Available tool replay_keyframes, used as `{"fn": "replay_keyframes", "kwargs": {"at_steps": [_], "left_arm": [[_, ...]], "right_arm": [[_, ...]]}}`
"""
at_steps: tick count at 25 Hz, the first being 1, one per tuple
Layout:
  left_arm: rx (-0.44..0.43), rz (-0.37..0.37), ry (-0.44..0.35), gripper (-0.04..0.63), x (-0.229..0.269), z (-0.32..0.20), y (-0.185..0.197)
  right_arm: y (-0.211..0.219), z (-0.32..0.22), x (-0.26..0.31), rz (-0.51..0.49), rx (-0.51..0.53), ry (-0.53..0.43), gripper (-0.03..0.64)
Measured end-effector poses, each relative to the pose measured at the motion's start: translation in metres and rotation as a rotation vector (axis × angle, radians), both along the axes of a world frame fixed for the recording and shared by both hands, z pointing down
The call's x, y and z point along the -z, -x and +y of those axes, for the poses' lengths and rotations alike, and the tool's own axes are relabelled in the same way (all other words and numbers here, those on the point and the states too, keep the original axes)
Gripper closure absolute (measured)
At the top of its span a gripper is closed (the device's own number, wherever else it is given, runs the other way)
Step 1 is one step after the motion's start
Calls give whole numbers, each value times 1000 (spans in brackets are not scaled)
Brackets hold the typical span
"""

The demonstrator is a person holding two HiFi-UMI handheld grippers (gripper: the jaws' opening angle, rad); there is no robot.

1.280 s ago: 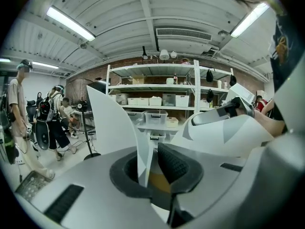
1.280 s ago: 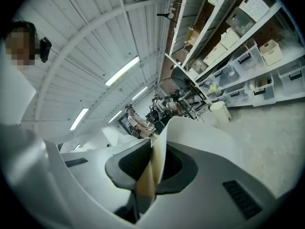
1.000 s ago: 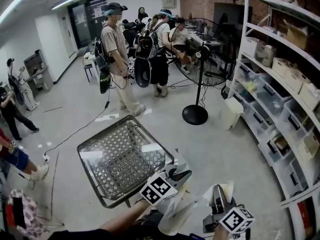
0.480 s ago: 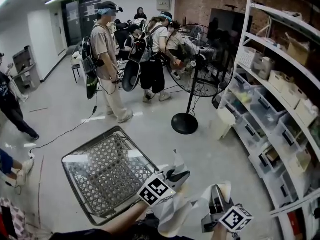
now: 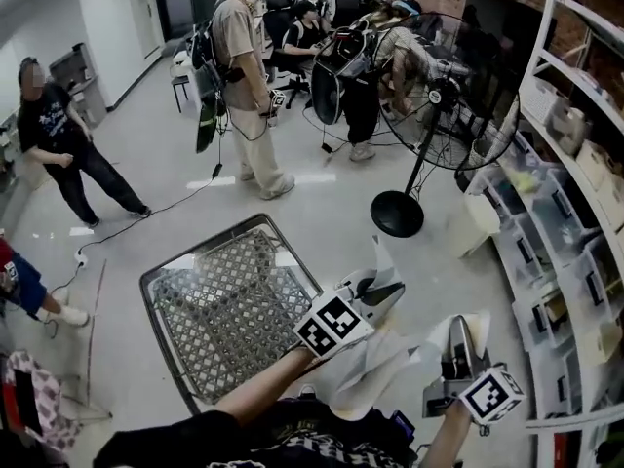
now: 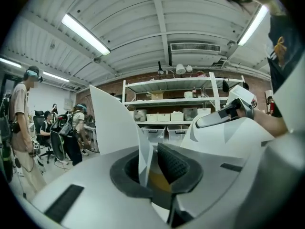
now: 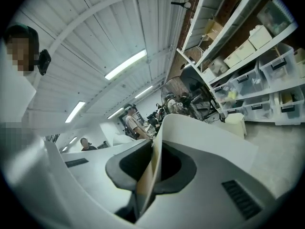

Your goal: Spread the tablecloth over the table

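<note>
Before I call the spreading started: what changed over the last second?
The left gripper and right gripper carried the tablecloth slightly up the head view, alongside the table. Unchanged: both stay shut on the tablecloth, and the table is still uncovered.

There are two tools, the left tool (image 5: 375, 292) and the right tool (image 5: 459, 337), one white tablecloth (image 5: 375, 373) and one lattice-topped worktop (image 5: 224, 310). One floor fan (image 5: 441, 105) and one shelf rack (image 5: 575, 154) show. At least five people can be counted: a person in black (image 5: 54, 130), a person with a backpack (image 5: 244, 66), a bent-over person (image 5: 375, 57), a seated person (image 5: 304, 27) and a person cut off at the left edge (image 5: 18, 286).
</note>
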State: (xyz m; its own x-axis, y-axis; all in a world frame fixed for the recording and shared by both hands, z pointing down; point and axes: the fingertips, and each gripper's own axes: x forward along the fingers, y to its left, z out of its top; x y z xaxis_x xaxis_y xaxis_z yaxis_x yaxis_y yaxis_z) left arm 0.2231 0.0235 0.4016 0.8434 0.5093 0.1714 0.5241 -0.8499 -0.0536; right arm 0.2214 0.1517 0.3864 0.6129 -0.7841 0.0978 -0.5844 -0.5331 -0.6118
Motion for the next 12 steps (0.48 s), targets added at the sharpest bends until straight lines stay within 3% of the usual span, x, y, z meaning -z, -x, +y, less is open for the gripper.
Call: {"fn": "replay_keyframes", "kwargs": {"at_steps": [3, 8, 12], "left_arm": [[58, 1, -2, 546, -1, -31, -16], [238, -21, 2, 546, -10, -96, -40], [463, -46, 73, 552, -22, -168, -49]], "right_arm": [[-23, -31, -6, -19, 66, 6, 581], [-72, -92, -17, -50, 206, 22, 581], [-105, -141, -22, -71, 331, 10, 580]]}}
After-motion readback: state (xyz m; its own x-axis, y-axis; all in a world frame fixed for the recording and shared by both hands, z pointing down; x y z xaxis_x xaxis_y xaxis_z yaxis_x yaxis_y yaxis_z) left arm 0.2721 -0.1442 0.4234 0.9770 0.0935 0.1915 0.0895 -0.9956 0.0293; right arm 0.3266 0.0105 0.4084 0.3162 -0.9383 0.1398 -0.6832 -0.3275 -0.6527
